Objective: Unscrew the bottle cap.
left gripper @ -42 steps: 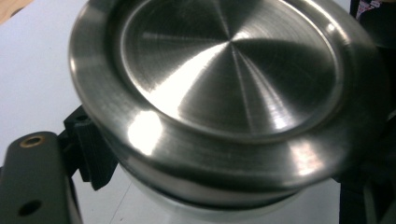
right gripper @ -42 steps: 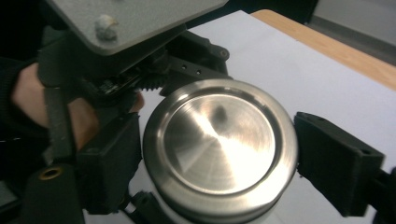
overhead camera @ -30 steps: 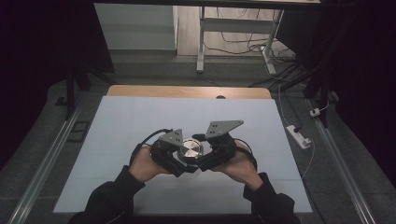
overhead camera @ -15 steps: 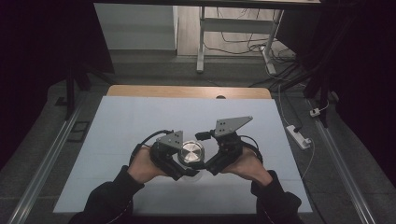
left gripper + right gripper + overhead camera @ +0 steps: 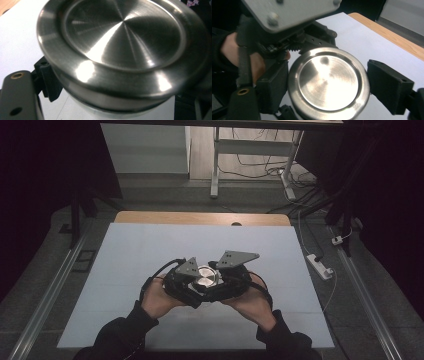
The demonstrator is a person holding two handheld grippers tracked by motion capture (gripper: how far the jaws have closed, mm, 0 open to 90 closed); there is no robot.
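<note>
Since half a second ago the right gripper [image 5: 220, 282] has come back in against the round brushed-steel lidded container [image 5: 204, 276], its jaws having just been closing, one pad touching the rim and the other just beside it. The left gripper [image 5: 192, 287] pinches the container's lower body. Both hold it above the pale blue table mat [image 5: 150, 245], near its front middle; farther off lies the wooden table edge [image 5: 200, 218].

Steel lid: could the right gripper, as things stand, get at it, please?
Probably yes: the right gripper's fingers have just been closing with the steel lid between them, its rim unblocked; the left gripper seems to grip the tin below.
</note>
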